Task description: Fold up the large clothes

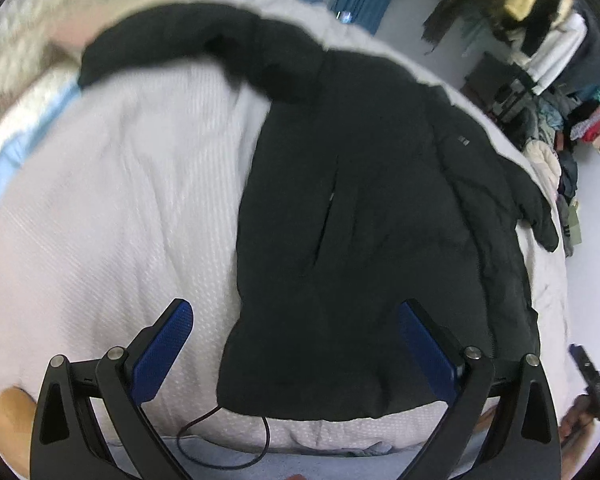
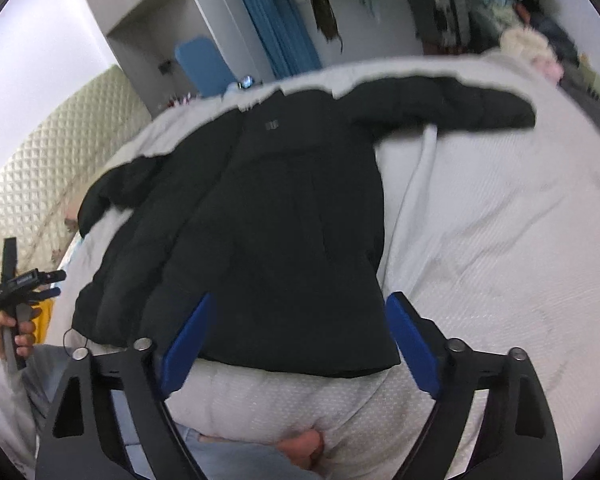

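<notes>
A black padded jacket (image 2: 260,216) lies spread flat on a bed (image 2: 500,232), front up. Its matte, softly puffy cloth is quilted in lengthwise panels, with a small grey logo patch on the chest. The hem sits near the bed's near edge and the collar points to the far side. One sleeve (image 2: 452,104) stretches out to the far right; the other (image 1: 172,44) bends toward the left by the diamond-quilted pale headboard (image 2: 52,176). The bed cover is white with a fine ribbed and dotted weave, creased on the right. A thin dark cord (image 1: 236,452) loops off the near hem.

The left tongs (image 1: 296,352) stand apart, their blue pads ridged, straddling the hem's left corner above it without pressing. The right tongs (image 2: 300,344) are also apart, empty, framing the hem's right part.
</notes>
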Demonstrator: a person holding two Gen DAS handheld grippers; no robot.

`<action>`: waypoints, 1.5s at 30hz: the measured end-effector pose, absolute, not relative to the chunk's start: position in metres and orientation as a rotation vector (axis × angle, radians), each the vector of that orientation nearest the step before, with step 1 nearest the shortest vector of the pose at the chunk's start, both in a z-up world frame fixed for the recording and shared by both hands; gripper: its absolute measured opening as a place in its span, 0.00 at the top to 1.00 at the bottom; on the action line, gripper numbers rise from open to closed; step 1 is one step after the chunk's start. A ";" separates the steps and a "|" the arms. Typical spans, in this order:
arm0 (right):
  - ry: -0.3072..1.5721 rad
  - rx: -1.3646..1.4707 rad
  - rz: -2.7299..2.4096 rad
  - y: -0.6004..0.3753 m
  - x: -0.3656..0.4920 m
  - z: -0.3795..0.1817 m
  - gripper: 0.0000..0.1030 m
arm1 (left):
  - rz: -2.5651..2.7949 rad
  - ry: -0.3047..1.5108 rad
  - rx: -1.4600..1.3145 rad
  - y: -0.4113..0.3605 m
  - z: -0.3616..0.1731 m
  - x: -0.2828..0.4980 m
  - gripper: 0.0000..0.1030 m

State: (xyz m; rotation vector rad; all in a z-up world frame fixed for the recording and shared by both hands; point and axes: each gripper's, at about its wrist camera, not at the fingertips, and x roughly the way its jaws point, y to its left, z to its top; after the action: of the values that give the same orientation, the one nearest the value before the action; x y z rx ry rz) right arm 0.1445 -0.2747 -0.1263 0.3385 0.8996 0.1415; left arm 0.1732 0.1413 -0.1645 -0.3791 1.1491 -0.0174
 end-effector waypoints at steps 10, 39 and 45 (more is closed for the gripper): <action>1.086 0.471 0.194 -0.299 0.188 -0.202 0.31 | -0.060 1.258 -0.463 0.135 -0.223 0.205 0.09; 1.166 0.105 0.356 -0.253 0.163 -0.155 0.93 | -0.186 1.237 -0.427 0.126 -0.181 0.198 0.99; 1.201 0.058 0.402 -0.239 0.143 -0.149 0.93 | -0.157 1.277 -0.385 0.136 -0.174 0.190 0.99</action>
State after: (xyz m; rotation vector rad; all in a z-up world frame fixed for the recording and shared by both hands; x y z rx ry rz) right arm 0.1433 -0.2385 -0.1493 0.0578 1.2013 0.4015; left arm 0.1897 0.1360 -0.1736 -0.3854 1.2766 -0.1566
